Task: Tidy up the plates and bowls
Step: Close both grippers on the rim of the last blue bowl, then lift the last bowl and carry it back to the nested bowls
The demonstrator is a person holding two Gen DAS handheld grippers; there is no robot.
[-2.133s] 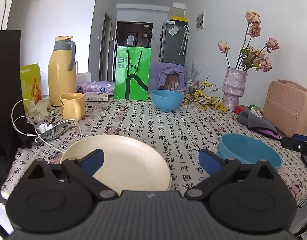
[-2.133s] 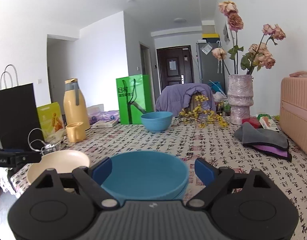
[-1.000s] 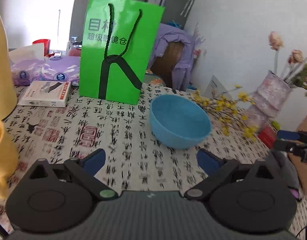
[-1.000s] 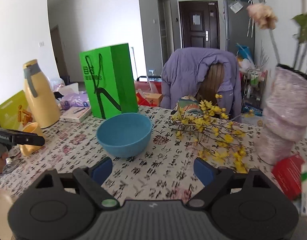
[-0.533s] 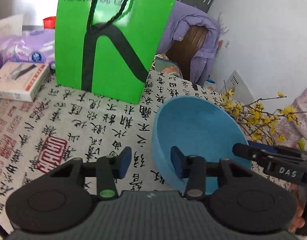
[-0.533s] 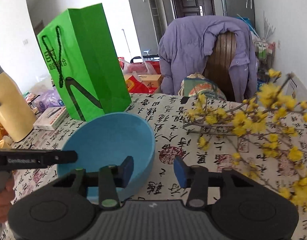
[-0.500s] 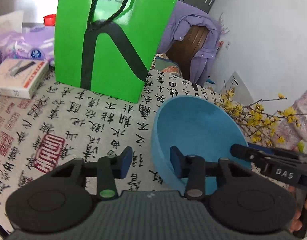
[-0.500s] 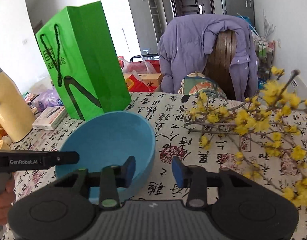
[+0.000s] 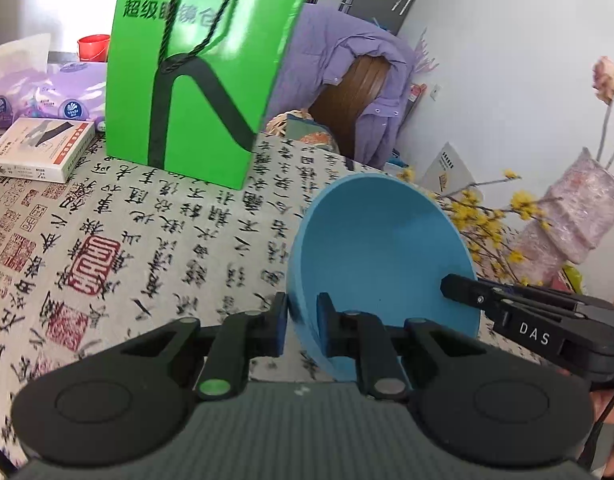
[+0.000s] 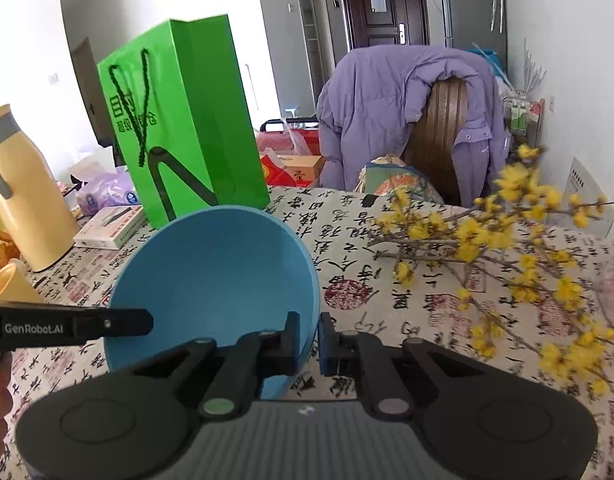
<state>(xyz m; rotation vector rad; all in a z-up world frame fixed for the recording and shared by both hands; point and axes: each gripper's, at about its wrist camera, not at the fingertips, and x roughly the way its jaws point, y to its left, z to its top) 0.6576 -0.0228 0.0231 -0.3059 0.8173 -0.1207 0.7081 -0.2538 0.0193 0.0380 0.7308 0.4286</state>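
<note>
A blue bowl (image 9: 383,256) is held over the patterned tablecloth (image 9: 155,248), tilted with its opening toward the cameras. My left gripper (image 9: 302,320) is shut on the bowl's left rim. My right gripper (image 10: 309,340) is shut on the bowl's right rim; the bowl (image 10: 215,276) fills the lower left of the right wrist view. The right gripper also shows in the left wrist view (image 9: 459,288), and the left gripper in the right wrist view (image 10: 143,322). No plate is in view.
A green paper bag (image 9: 195,72) stands just behind the bowl. A white box (image 9: 39,148) and tissue packs lie left of it. Yellow flower branches (image 10: 507,240) and a wrapped vase (image 9: 579,216) are to the right. A yellow jug (image 10: 19,200) and a yellow mug (image 10: 7,284) stand at the left.
Both grippers came in from wide open and closed on opposite sides of the bowl's rim. The bowl now sits tilted toward the cameras.
</note>
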